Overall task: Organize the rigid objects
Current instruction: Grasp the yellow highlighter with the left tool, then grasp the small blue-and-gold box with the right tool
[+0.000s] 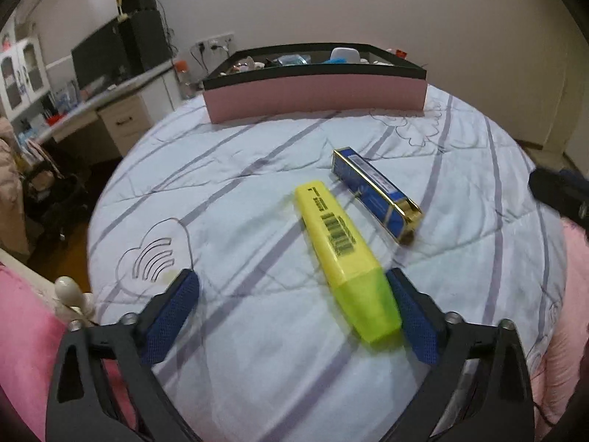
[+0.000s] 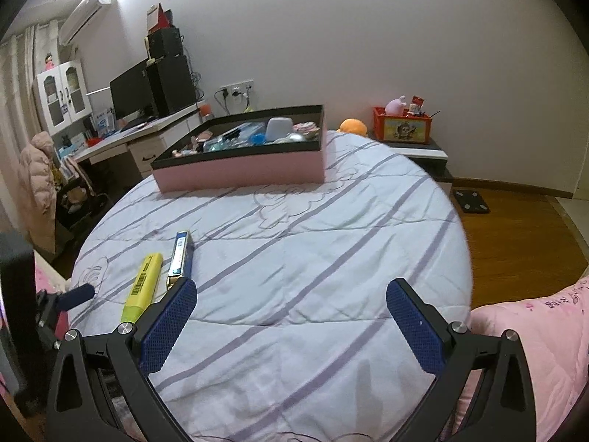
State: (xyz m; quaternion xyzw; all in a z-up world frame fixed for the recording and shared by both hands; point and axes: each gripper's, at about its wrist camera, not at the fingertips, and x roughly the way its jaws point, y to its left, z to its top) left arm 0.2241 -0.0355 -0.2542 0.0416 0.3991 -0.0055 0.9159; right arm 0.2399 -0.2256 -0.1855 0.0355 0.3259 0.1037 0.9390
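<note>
Your left gripper (image 1: 292, 296) hangs low over the striped quilt (image 1: 257, 169), spread wide and empty around the yellow plastic highlighter's (image 1: 344, 248) green cap; your right gripper (image 2: 291, 307) gapes empty.

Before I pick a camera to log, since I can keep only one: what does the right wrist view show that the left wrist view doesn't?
Only the right wrist view: the red crate, orange plush, air conditioner, and the open right tool over bare quilt. Only the left wrist view: the open left tool around the highlighter's cap end, and the bedpost knob. Both: highlighter, blue box, pink tray, quilt, monitor.
</note>
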